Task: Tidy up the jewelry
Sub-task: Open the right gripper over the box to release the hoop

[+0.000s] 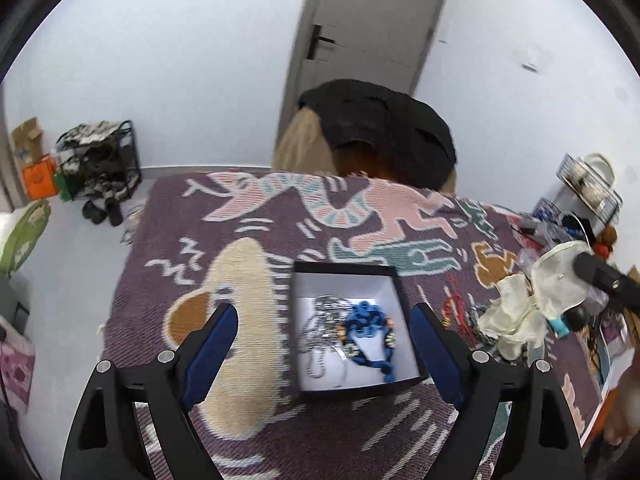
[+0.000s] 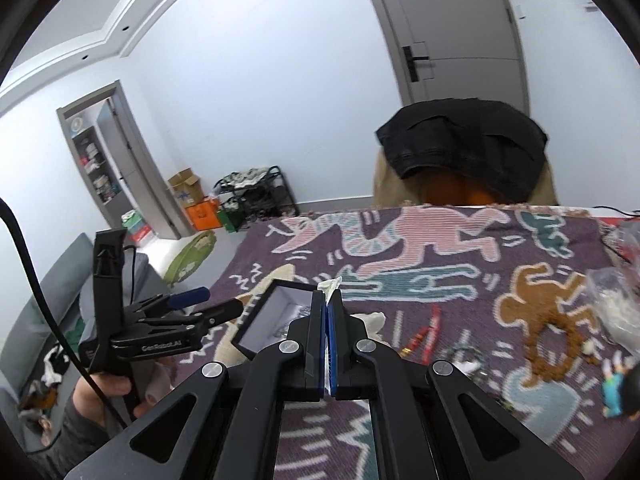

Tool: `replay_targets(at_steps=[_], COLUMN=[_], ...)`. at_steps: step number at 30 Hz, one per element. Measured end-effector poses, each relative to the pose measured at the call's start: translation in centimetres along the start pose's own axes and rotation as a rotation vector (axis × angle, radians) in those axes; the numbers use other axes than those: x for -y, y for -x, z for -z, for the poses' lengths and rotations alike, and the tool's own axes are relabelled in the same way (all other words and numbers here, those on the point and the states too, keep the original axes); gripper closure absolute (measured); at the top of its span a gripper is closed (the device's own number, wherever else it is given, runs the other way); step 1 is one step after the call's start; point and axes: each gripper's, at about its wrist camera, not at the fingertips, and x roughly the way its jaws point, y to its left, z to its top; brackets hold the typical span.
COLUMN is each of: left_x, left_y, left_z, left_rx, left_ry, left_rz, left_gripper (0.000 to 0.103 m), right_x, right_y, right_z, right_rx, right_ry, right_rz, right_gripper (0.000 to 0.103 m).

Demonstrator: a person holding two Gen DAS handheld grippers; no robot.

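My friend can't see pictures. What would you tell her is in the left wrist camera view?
An open black box with a white inside sits on a purple patterned blanket, holding a blue bead necklace and silver chains. The left gripper is open, one blue-padded finger on each side of the box. More bits lie in a pile to the right.

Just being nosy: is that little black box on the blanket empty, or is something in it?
Not empty. The lidless black box holds a silver chain and a blue beaded piece on its white lining.
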Motion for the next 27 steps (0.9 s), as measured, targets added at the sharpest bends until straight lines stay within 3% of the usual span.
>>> replay_targets(at_steps=[11, 19, 25, 27], left_x=[-4.8, -6.9, -7.7, -7.9], left_y=[2.7, 4.5, 5.3, 5.4], left_z=[2.2, 3.7, 4.0, 4.1], left_rx=[0.041, 0.096, 0.119, 0.119], left_ry=[0.089, 0.096, 0.104, 0.111], left_rz=[-0.08, -0.144, -0.142, -0.144], left_gripper=[0.015, 0.014, 0.008, 0.008], right_x=[-3.1, -5.4, -6.6, -6.5], right_y=[-5.7, -9.0, -11.2, -12.3], right_z=[-1.3, -1.8, -1.7, -1.6], right_rx=[-0.07, -0.109, -0.152, -0.208], right_ry=[0.057, 0.081, 0.076, 0.071], right_rz=[-0.08, -0.088, -0.073, -0.056], right_gripper=[0.101, 0.101, 0.1, 0.087])
